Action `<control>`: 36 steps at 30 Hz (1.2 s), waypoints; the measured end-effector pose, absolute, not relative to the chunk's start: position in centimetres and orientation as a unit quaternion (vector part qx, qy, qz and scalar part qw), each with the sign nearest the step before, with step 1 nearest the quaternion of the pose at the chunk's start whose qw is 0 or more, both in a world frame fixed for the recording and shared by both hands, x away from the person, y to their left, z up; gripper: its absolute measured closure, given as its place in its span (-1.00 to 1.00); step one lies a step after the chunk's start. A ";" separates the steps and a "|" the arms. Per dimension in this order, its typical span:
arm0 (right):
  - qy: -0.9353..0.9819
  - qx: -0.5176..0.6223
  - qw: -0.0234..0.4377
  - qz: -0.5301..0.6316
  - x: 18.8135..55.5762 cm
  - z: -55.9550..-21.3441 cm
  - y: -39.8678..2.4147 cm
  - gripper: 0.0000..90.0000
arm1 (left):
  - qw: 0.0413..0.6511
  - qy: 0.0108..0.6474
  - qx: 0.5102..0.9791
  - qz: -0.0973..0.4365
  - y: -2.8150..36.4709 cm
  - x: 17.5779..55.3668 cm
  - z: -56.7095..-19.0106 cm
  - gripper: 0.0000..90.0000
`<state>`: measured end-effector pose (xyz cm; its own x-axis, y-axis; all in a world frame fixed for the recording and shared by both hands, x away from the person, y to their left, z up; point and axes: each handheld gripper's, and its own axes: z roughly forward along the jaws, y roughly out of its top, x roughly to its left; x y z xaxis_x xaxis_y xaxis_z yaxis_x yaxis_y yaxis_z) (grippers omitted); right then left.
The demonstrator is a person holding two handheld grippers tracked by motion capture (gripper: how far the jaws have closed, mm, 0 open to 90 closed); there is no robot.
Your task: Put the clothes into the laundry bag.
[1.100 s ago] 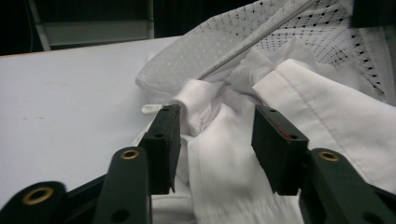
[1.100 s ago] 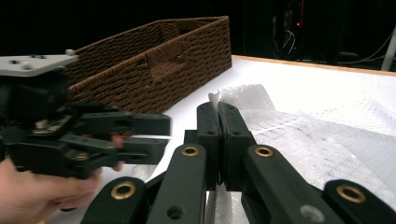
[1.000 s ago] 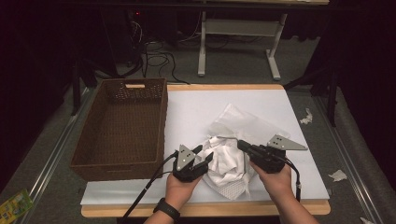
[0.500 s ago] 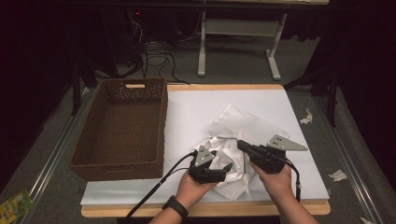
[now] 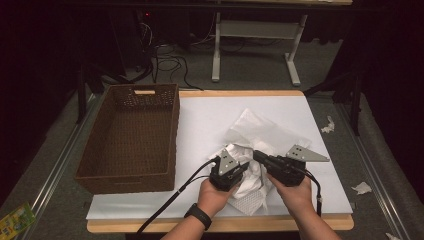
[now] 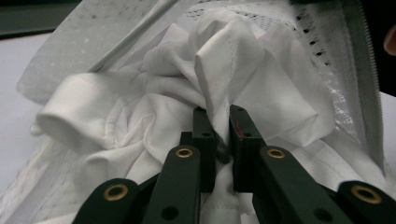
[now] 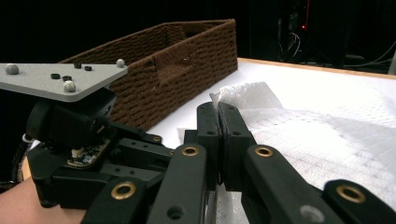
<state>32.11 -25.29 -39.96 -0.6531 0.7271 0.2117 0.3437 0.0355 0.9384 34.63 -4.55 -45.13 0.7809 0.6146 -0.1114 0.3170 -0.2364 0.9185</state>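
Left tongs (image 6: 218,122) clenched on a raised fold of white cloth (image 6: 243,79), pinched between both jaws, with a rolled cuff-like end lying off to the left in the left gripper view. Right tongs (image 7: 218,116) clenched too, jaws nearly meeting on an edge of mesh bag (image 7: 299,135), thin white netting trailing away to the right. In the high view, left tongs (image 5: 244,167) and right tongs (image 5: 256,156) close together over the crumpled cloth (image 5: 234,151) and bag (image 5: 260,131) at the front middle of the white-topped bench (image 5: 200,115), hands entering from the bottom edge, watch (image 5: 198,215) on the left wrist. Brown wicker basket (image 5: 131,135) along the left side of the bench, apart from the cloth. Scraps of paper (image 5: 361,188) on the floor to the right.
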 end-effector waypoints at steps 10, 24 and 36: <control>0.685 0.376 0.169 0.600 31.0 -38.8 -25.6 0.99 | 0.539 0.338 0.757 0.148 -7.4 36.8 -46.6 0.79; 0.688 0.382 0.171 0.592 31.5 -39.3 -26.1 0.99 | 0.568 0.319 0.746 0.137 -3.7 34.6 -45.4 -0.36; 0.689 0.386 0.174 0.588 31.5 -39.4 -26.1 0.99 | 0.575 0.302 0.752 0.112 -1.9 31.3 -46.3 -0.66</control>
